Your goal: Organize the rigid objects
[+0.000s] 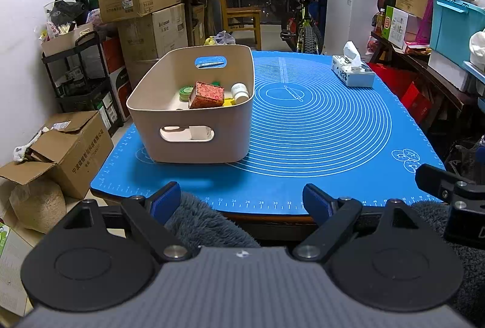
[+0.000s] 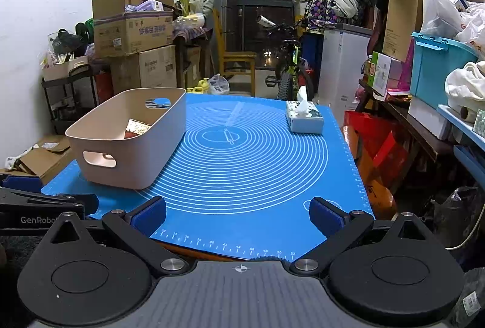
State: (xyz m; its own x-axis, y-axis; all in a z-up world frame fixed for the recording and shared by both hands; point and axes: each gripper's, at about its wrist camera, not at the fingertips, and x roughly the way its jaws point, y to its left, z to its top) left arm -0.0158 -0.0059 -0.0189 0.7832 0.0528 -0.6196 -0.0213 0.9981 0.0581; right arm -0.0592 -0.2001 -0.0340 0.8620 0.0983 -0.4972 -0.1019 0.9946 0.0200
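Beige bin [image 1: 194,115] sits on the blue mat [image 1: 318,131], ahead and slightly left of the left gripper [image 1: 242,200], well clear of both jaw sets. Inside: red patterned box [image 1: 207,95], green tape roll [image 1: 185,91], white bottle [image 1: 240,93]. Left jaws apart, empty. Right gripper [image 2: 239,215] jaws apart, empty; bin far ahead-left. Tissue box [image 2: 304,117] ahead-right.

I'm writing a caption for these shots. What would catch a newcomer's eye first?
The bright blue mat with white concentric rings covers the table and dominates both views. On its left side stands a beige bin holding a red patterned box, a white bottle and a green tin. A tissue box sits at the mat's far right.
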